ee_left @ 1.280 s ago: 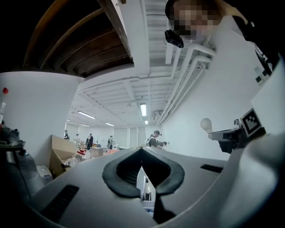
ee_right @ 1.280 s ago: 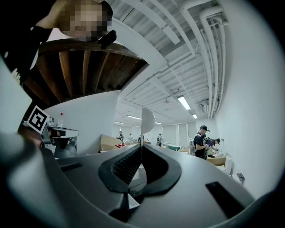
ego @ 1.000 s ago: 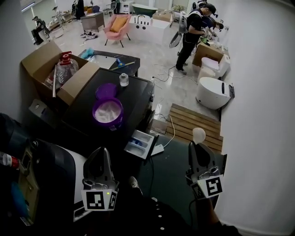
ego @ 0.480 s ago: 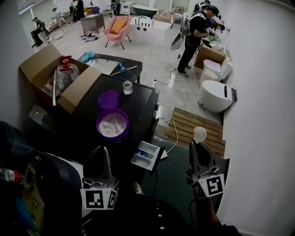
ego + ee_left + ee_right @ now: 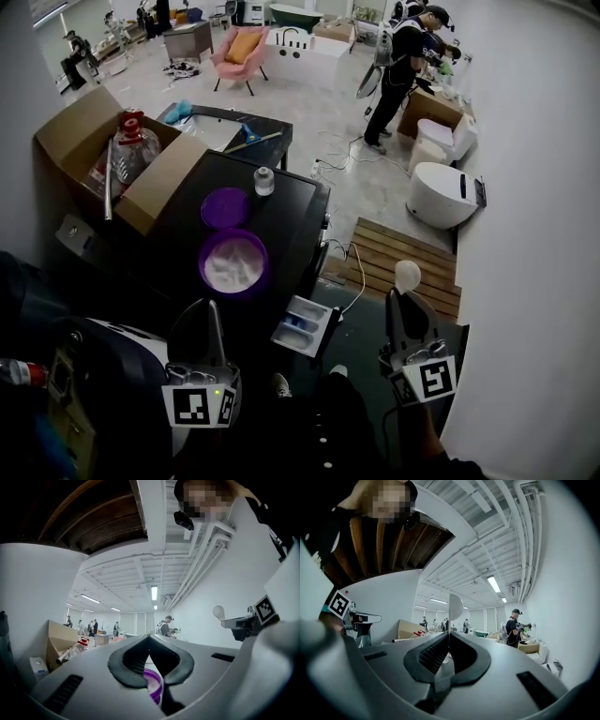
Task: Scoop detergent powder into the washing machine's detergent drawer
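The left gripper (image 5: 212, 316) has its fingers shut together with nothing between them. In its own view (image 5: 149, 640) they point over the purple tub (image 5: 154, 684). The right gripper (image 5: 404, 298) has its fingers clamped on the handle of a white scoop (image 5: 407, 274). The scoop's bowl (image 5: 455, 606) stands up above the fingertips, well right of the tub.

The tub (image 5: 202, 266) stands open on the black washer (image 5: 291, 220), with white powder (image 5: 234, 264) inside. Its lid (image 5: 225, 207) lies just behind the tub and a small white jar (image 5: 264, 180) stands farther back. The drawer (image 5: 305, 326) is pulled out to the tub's front right, between the two grippers. A cardboard box (image 5: 150, 178) sits left of the tub.
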Available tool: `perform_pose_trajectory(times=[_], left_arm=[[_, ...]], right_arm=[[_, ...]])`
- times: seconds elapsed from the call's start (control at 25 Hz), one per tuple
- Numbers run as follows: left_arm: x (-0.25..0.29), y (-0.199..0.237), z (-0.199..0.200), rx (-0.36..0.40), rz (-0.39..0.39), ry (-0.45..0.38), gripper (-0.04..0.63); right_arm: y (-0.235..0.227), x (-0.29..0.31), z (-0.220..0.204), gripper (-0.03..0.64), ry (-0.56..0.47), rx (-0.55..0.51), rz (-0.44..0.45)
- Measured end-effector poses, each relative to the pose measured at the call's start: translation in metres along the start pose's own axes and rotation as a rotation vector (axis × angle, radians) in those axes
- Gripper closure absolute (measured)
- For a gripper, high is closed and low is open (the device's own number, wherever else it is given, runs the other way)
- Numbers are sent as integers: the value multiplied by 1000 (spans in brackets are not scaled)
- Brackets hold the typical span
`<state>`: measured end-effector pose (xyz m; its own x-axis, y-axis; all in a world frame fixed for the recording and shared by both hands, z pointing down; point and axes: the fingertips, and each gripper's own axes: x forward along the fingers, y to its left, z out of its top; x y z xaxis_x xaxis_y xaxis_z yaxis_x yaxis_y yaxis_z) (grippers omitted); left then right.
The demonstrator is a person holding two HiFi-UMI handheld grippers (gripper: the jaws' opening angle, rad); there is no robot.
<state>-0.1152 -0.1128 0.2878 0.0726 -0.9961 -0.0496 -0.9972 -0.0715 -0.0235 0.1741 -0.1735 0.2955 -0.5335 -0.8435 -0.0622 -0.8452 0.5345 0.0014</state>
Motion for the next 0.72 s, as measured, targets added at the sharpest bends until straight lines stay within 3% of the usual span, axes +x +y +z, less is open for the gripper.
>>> perform_pose_trajectory(times=[0.44, 0.72], left_arm=[[39, -10, 9, 8, 120, -6, 581], [44, -9, 2, 13, 228, 14, 581]], right_arm=[[-43, 59, 11, 583, -12, 15, 95], [-51, 98, 1, 583, 1, 24, 214]])
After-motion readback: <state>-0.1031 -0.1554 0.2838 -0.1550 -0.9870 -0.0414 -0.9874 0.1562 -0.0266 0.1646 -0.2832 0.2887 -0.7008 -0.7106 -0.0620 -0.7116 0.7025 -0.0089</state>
